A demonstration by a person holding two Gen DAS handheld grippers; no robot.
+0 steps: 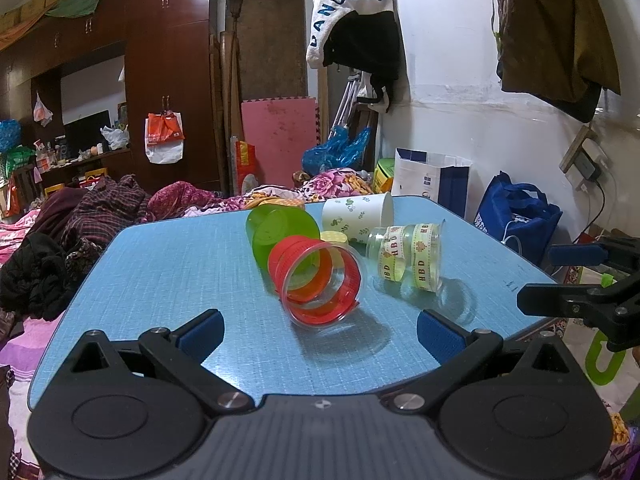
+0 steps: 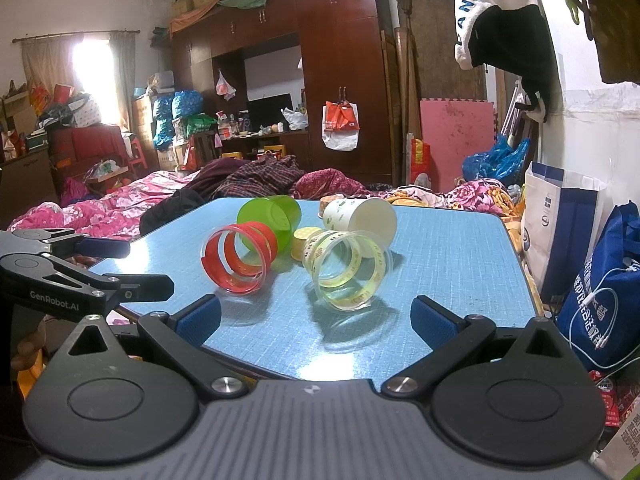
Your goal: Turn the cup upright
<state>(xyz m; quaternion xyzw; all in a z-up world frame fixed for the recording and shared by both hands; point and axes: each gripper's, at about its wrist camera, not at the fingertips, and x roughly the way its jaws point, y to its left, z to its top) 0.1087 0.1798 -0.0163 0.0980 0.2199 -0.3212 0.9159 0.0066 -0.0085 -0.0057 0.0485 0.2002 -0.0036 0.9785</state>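
We see five cups clustered toward the far middle of the blue tabletop (image 1: 168, 264), most of them lying on their sides. Nearest our left tongs (image 1: 318, 334) lies a clear cup wrapped in red ribbon (image 1: 320, 284), its open mouth tipped toward that camera and its far end against a green plastic cup (image 1: 280, 236), which also lies on its side. In front of our right tongs (image 2: 316, 318) lies a clear cup with yellow "HBD" ribbon (image 2: 348, 270), its mouth facing that camera. Behind it a white paper cup with a leaf print (image 2: 360, 220) lies on its side, and a small yellow dotted cup (image 2: 302, 242) sits between the others; we cannot tell which way up it is. Both tongs are spread wide, blue pads well apart, holding nothing, and both hover over the near edge of the tabletop. The tabletop has bare blue surface to the left, the right and in front of the cluster. Beyond its far edge lies a bed with pink floral bedding (image 2: 120, 208); just beside its right edge stands a blue bag (image 2: 600, 292)
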